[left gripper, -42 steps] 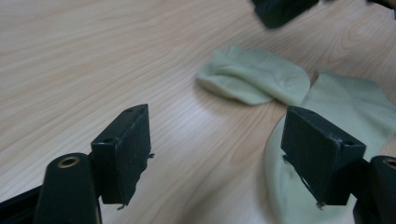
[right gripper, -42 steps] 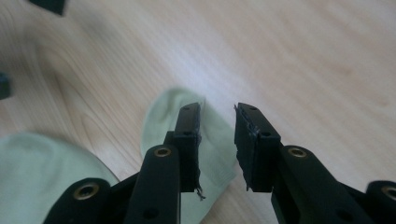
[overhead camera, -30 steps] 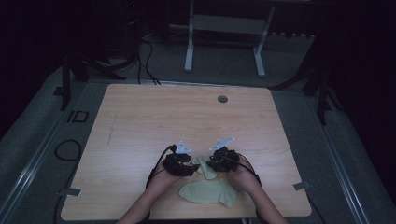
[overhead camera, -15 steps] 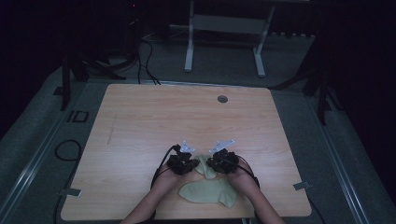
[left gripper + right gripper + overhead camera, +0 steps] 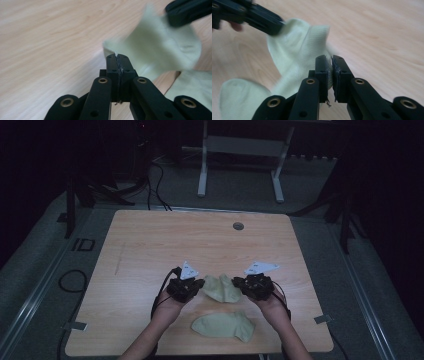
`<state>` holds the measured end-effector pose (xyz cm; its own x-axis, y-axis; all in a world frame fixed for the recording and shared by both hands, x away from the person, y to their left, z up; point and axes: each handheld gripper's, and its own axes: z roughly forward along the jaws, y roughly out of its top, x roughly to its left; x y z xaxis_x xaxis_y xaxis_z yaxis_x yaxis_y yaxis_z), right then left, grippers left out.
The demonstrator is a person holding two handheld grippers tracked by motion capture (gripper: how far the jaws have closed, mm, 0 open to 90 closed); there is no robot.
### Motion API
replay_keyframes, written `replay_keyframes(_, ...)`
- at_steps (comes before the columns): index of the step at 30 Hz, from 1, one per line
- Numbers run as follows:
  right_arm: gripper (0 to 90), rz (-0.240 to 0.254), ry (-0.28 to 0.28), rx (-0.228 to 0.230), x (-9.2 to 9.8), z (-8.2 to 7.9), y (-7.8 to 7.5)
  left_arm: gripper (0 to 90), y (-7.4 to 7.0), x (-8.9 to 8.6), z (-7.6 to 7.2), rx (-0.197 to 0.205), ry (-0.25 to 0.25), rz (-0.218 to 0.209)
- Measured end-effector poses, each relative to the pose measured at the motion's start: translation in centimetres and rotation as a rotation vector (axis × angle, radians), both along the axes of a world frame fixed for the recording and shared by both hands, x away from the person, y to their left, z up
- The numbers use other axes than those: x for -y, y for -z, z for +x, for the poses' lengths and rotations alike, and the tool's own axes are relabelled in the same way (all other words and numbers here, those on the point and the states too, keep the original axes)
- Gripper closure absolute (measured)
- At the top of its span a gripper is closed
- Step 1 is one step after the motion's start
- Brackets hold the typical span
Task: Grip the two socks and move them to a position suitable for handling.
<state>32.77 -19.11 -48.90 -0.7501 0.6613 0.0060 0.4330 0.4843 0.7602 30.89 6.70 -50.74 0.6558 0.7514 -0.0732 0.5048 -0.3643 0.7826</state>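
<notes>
Two pale green socks are on the wooden table [image 5: 150,240]. One sock [image 5: 220,288] hangs stretched between my two grippers, just above the tabletop. My left gripper [image 5: 199,286] is shut on its left edge; in the left gripper view the jaws [image 5: 117,56] pinch the cloth [image 5: 160,50]. My right gripper [image 5: 240,283] is shut on the opposite edge, and its jaws [image 5: 330,60] clamp the fabric [image 5: 297,50]. The second sock [image 5: 224,326] lies flat near the front edge, below the held one.
A round grommet hole [image 5: 238,226] sits at the table's far middle. Beyond the table stand a white metal frame [image 5: 240,150] and cables on the dark floor [image 5: 150,180]. Bare wood spreads to the left, right and far side.
Both grippers have risen and moved a little away from the front edge. They have lifted one sock off the other, which stays on the table.
</notes>
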Motion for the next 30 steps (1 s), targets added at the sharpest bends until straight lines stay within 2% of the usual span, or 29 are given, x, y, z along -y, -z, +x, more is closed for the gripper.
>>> replay_keyframes(3,83.5,0.019,0.016,0.0,0.9,-0.1,-0.3,89.0,-0.3,-1.0,-0.3,0.005,-0.017,-0.008)
replay_keyframes(6,83.5,0.026,0.066,-0.004,2.6,0.1,-0.2,88.9,-0.1,-1.7,-0.6,0.003,-0.033,-0.006)
replay_keyframes(8,83.4,0.03,0.074,-0.013,2.9,0.2,0.0,89.0,0.3,-1.9,-0.9,-0.007,-0.036,-0.019)
replay_keyframes(10,83.3,0.026,0.082,-0.028,3.4,0.2,0.6,88.8,0.8,-1.9,-1.2,-0.004,-0.032,-0.028)
replay_keyframes(11,83.1,0.016,0.085,-0.047,3.5,0.3,1.4,88.8,1.2,-1.8,-1.4,0.004,-0.033,-0.034)
replay_keyframes(13,83.1,0.009,0.089,-0.051,3.5,0.3,1.9,88.8,2.0,-1.6,-1.5,0.008,-0.032,-0.019)
replay_keyframes(15,83.0,-0.001,0.1,-0.078,3.6,0.5,3.2,88.8,2.9,-1.4,-1.4,-0.011,-0.031,-0.02)
replay_keyframes(16,83.0,-0.001,0.1,-0.078,3.6,0.5,3.2,88.8,3.4,-1.3,-1.4,-0.018,-0.037,-0.018)
replay_keyframes(21,82.5,-0.025,0.113,-0.118,3.7,0.9,5.1,88.2,5.0,-1.0,-1.5,-0.046,-0.041,0.002)
replay_keyframes(22,80.8,-0.029,0.111,-0.125,3.7,0.9,5.3,86.0,5.1,-1.1,-1.4,-0.067,-0.04,-0.004)
replay_keyframes(23,75.7,-0.037,0.106,-0.131,3.7,0.9,5.6,76.6,5.1,-1.1,-1.4,-0.073,-0.044,-0.015)
replay_keyframes(24,69.2,-0.042,0.119,-0.131,3.8,0.9,5.7,62.4,5.0,-1.3,-1.5,-0.061,-0.049,-0.007)
replay_keyframes(25,69.2,-0.042,0.119,-0.131,3.8,0.9,5.7,62.4,4.8,-1.6,-1.5,-0.051,-0.051,-0.017)
replay_keyframes(27,61.8,-0.011,0.122,-0.128,4.0,0.7,5.0,61.7,4.1,-2.1,-1.5,-0.037,-0.055,-0.05)
replay_keyframes(30,61.1,-0.003,0.108,-0.115,3.8,0.5,4.4,63.0,3.3,-2.1,-1.4,-0.013,-0.035,-0.057)
